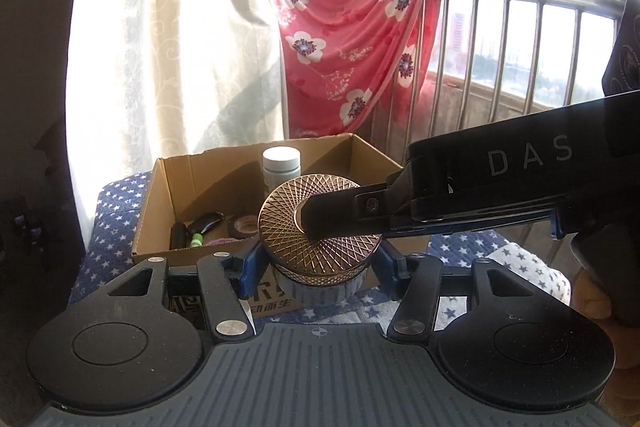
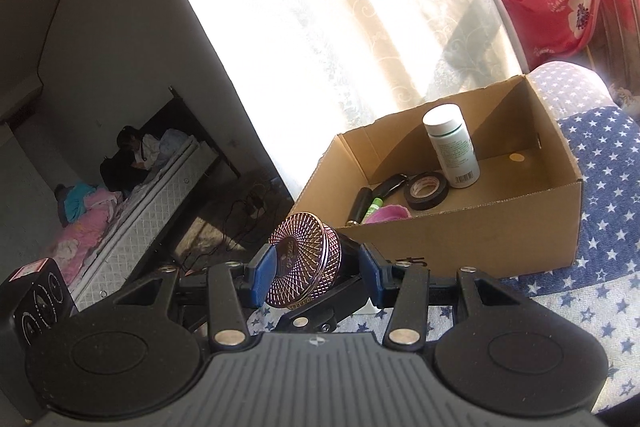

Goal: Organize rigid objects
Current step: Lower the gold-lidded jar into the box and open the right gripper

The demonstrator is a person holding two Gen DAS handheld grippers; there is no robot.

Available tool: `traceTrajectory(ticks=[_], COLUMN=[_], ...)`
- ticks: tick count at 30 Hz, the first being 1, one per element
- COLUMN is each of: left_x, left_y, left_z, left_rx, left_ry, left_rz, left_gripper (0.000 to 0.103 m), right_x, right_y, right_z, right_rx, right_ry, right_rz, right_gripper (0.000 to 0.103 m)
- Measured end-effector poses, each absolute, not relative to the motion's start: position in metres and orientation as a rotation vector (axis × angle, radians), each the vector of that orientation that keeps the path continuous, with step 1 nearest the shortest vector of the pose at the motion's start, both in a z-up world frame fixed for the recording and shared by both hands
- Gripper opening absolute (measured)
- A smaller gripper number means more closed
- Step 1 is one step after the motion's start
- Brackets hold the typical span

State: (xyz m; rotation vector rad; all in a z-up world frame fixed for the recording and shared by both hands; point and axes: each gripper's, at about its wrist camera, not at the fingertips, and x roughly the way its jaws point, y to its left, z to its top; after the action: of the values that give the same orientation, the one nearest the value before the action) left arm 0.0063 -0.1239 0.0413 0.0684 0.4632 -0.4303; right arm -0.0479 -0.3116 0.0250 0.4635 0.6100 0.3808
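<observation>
A round jar with a gold lattice lid (image 1: 320, 223) sits between my left gripper's (image 1: 318, 265) blue pads, which are shut on its body. My right gripper (image 2: 314, 277) is shut on the same jar (image 2: 306, 269), one finger across the lid top, and reaches in from the right in the left wrist view (image 1: 344, 213). The jar is held just in front of an open cardboard box (image 2: 480, 227). Inside the box stand a white bottle (image 2: 450, 147), a black tape roll (image 2: 424, 189), a green tube (image 2: 374, 207) and dark items.
The box (image 1: 160, 211) rests on a blue star-patterned cloth (image 2: 600, 227). A cream curtain (image 1: 180, 47) hangs behind it, a red floral cloth (image 1: 348, 47) drapes over a metal railing (image 1: 520, 59). A bed (image 2: 140, 195) lies far left below.
</observation>
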Motion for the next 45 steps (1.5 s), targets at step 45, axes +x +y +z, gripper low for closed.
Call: traceTrajectory(ticks=[45], left_x=[0.198], left_y=[-0.184], left_z=[0.025], left_rx=[-0.039], left_ry=[0.867], left_rz=[-0.463], left_gripper=[0.055], right_x=[0.14], right_y=[-0.4], right_z=[0.003], right_rx=[0.429], right_ry=[0.901], right_rz=[0.329], right_gripper=[0.05])
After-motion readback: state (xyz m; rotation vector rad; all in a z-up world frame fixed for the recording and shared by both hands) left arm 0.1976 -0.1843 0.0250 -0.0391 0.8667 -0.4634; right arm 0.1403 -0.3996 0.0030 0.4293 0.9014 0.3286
